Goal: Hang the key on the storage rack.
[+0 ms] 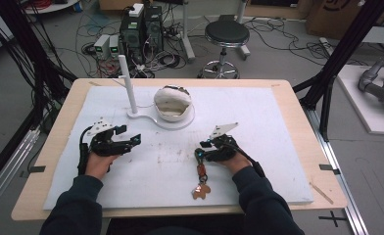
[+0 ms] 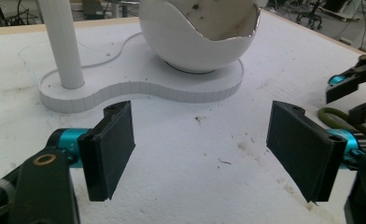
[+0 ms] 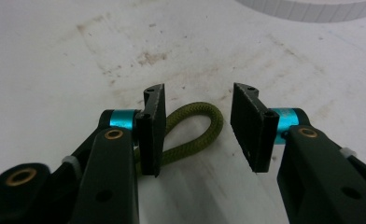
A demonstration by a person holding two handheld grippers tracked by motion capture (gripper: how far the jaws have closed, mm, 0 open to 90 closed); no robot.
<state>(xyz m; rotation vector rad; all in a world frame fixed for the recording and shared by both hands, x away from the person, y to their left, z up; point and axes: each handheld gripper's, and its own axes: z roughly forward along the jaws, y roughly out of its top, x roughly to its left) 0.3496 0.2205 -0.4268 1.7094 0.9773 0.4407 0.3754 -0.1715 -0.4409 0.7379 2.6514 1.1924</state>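
A keychain (image 1: 200, 180) lies on the white foam board (image 1: 278, 122) near the front: a green cord loop (image 3: 195, 128), a red middle piece and a brown tag. My right gripper (image 1: 200, 153) (image 3: 198, 95) stands open with the loop lying between its jaws, close against the left jaw. My left gripper (image 1: 133, 139) (image 2: 200, 140) rests open at the left of the board, with nothing between its pads. It faces a white egg-shaped bowl (image 1: 173, 103) (image 2: 200, 42) on a flat white base (image 2: 144, 84) with an upright post (image 1: 128, 83) (image 2: 62, 42).
The board covers most of the wooden table (image 1: 302, 147). The bowl stand sits at the back middle. The right gripper (image 2: 354, 79) shows at the left gripper view's right edge. A stool (image 1: 226, 34), computers and cables are on the floor beyond.
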